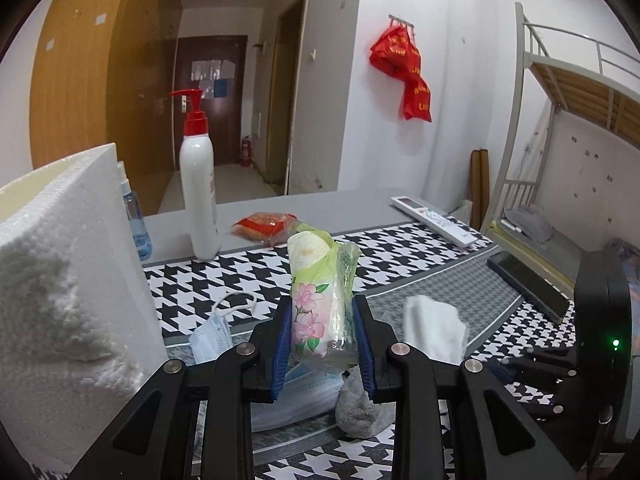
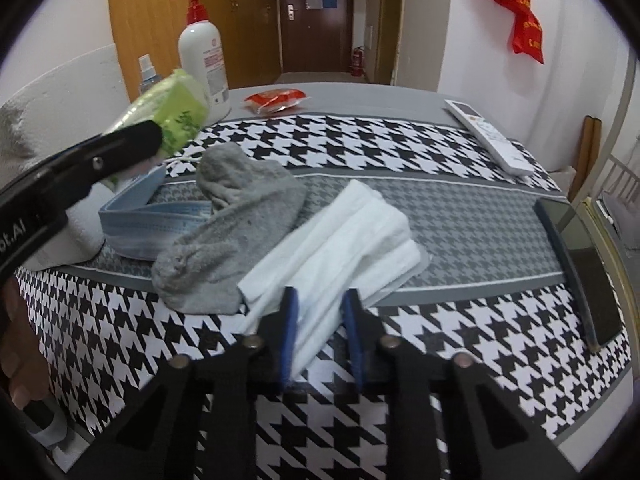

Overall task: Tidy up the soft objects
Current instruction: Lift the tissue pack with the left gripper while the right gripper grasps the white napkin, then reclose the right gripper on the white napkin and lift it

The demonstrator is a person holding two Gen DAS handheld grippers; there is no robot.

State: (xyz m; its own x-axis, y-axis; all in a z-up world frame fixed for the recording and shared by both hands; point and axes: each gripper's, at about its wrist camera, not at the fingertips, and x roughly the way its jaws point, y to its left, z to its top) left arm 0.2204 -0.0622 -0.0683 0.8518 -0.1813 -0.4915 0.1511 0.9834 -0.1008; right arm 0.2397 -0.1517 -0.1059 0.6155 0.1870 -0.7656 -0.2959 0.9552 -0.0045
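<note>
Left gripper (image 1: 322,336): it pinches a tissue pack (image 1: 320,300) between its blue pads, and the pack stands upright, lifted above the table.
Tissue pack: green wrapper with pink flowers; the top end is open and shows white paper.
Right gripper (image 2: 320,312): the jaws are pressed onto the near end of the white cloth (image 2: 340,240) — the cloth sits between the blue pads, still lying on the table.
White cloth: folded, on the grey band of the tablecloth (image 2: 400,140), just right of the sock.
Sock (image 2: 236,220): grey, crumpled, touching the white cloth on one side and lying over the mask on the other.
Mask (image 2: 148,220): light blue, flat on the table, partly under the sock.
Paper towel (image 1: 68,300): big white roll at the left edge, close to the left gripper.
Pump bottle (image 1: 198,184): white with red pump, upright at the far side — a small blue bottle (image 1: 136,220) beside it.
Red packet (image 1: 266,226): at the far side, near the pump bottle.
Remote (image 1: 436,220): white, at the far right.
Phone (image 2: 580,260): dark, at the right edge of the table.
</note>
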